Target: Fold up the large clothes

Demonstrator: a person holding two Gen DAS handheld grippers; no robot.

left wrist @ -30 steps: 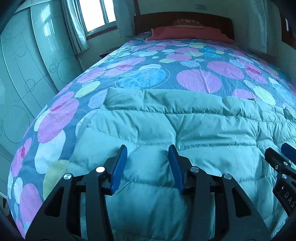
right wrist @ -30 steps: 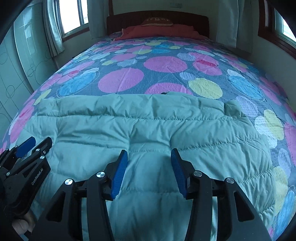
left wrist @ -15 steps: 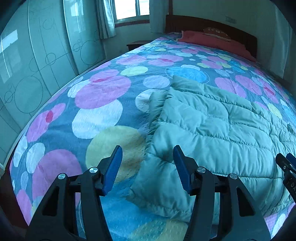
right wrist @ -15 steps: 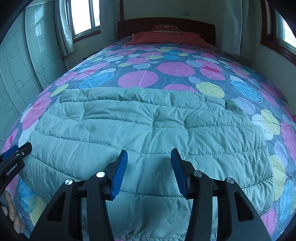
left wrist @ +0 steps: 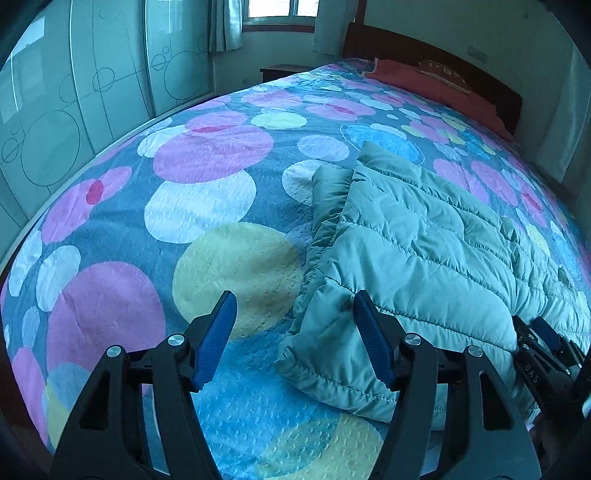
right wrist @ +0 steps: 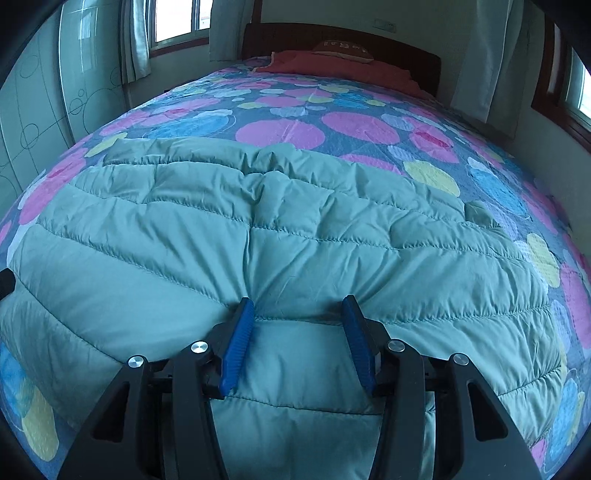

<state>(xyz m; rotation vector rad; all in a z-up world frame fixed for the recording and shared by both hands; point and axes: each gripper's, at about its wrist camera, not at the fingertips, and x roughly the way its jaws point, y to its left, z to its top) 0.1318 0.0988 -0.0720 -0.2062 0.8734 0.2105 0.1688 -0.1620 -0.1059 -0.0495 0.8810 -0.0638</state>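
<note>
A: Just ahead of the left gripper (left wrist: 291, 332), jaws spread wide & empty, sits the near corner of the puffy jacket (left wrist: 424, 258), spread flat on the bed (left wrist: 207, 206).

B: Looks soft, light, prob slippery – I'd pinch the stitched hem at that corner, not the padding.

A: Right gripper (right wrist: 297, 339) is low over the jacket's near edge, jaws apart w/ fabric bulging between them, gripping nothing. Both point fwd toward the headboard (right wrist: 343, 35).
</note>
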